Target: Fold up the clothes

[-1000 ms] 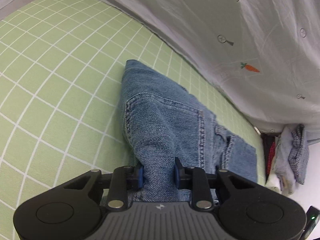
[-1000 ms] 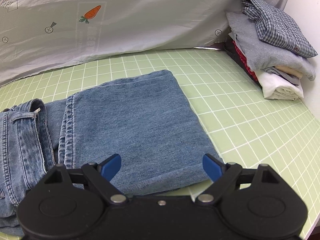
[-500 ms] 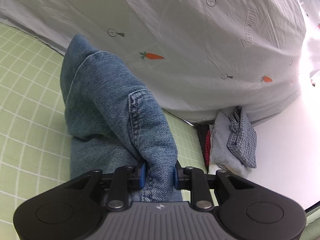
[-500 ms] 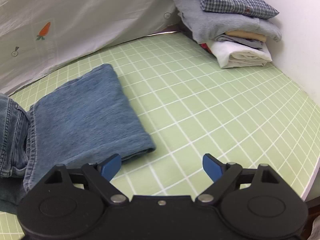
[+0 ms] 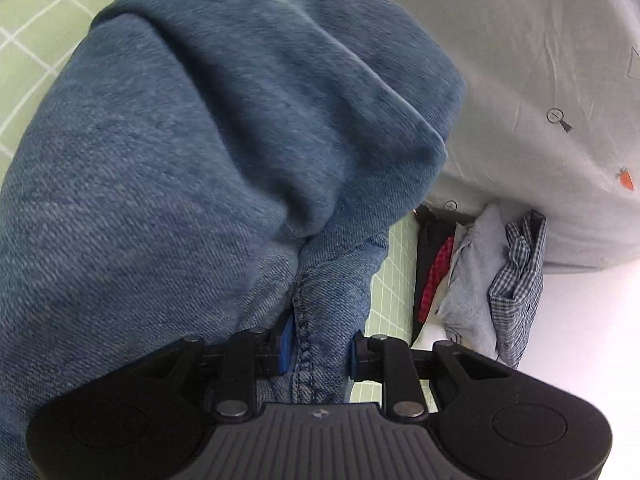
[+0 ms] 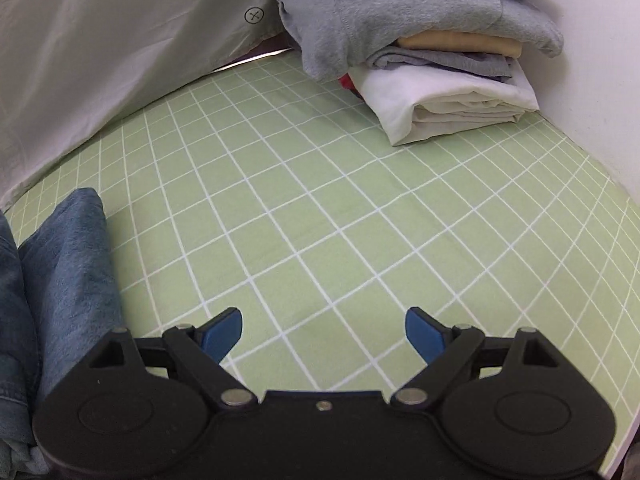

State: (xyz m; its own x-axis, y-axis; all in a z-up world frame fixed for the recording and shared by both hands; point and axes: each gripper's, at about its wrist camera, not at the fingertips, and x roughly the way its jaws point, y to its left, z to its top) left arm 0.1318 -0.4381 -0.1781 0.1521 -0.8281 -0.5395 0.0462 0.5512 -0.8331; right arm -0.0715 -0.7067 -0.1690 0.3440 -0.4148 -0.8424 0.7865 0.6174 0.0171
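Jeans, blue denim, fill most of the left wrist view, bunched and draped in thick folds right in front of the camera. The left hand-held gripper is clamped on a stitched seam edge of the denim, its blue pads pressed against the cloth on either side, and it points toward the far right corner, where a stack of folded clothes sits beside a white sheet with carrot prints. How much of the jeans is lifted cannot be told, since the fabric hides nearly everything beneath it; only slivers of the green checked table cover show at the upper left and in a narrow strip beside the stack. The right hand-held gripper is held low over the green checked table cover, jaws spread wide with nothing between them, aimed toward the stack of folded clothes at the far edge. In that view the jeans lie at the left margin, resting on the cover and cut off by the frame, well apart from the stack. The top of the stack, a checked shirt, is also cropped by the picture's upper edge, and the white sheet hangs behind the table at the left.
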